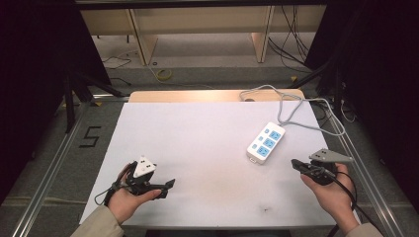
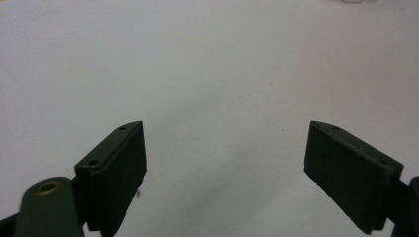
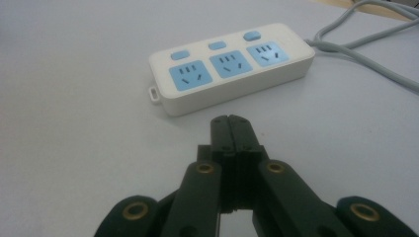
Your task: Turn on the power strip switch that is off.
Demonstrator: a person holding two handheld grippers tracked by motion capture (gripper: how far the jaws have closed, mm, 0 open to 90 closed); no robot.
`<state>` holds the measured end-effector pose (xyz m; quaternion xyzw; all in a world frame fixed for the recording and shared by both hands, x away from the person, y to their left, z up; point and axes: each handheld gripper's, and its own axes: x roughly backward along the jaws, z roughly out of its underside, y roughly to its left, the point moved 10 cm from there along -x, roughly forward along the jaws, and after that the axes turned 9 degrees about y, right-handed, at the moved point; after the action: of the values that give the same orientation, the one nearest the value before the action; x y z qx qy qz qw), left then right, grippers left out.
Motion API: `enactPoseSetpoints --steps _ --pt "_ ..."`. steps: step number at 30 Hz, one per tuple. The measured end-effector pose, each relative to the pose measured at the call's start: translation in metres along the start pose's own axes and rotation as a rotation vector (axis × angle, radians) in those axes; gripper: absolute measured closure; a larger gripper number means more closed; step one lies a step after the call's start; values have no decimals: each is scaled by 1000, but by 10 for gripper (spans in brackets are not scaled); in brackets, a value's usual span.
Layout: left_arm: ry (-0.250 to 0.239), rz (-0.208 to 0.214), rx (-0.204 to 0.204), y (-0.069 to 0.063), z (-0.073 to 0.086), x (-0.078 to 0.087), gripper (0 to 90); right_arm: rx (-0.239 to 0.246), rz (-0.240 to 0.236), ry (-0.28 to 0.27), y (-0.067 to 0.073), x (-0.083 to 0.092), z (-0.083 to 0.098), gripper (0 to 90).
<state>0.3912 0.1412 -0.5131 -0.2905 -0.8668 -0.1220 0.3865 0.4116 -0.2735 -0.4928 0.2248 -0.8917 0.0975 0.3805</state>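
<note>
Nearest the lens, bottom of the right gripper view: right gripper [image 3: 231, 123], jaws pressed together, nothing between them, tips aimed at the strip [image 3: 231, 66] just beyond. Strip flat on the white table [image 1: 197, 138], centre right of the high view, three blue sockets and three blue switches up, grey cable [image 1: 291, 106] running off toward the upper right. Left gripper [image 1: 165, 187] at lower left of the high view, jaws spread wide, holding nothing, well apart from the strip. Step in hand, by judgement: press a switch with the closed right tips. Best approach: keep jaws shut, centre the tips over one switch, come down square, push lightly so the strip does not skate; steady with the left if it slides.
</note>
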Motion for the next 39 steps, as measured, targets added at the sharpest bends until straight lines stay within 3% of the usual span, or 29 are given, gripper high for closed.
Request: enactPoseSetpoints --steps 16,39 --pt "-5 -6 0 1 -1 0 161 6 -25 -2 4 -7 -22 900" --pt "6 -18 1 3 1 -1 160 -1 -17 14 0 -7 -31 900"
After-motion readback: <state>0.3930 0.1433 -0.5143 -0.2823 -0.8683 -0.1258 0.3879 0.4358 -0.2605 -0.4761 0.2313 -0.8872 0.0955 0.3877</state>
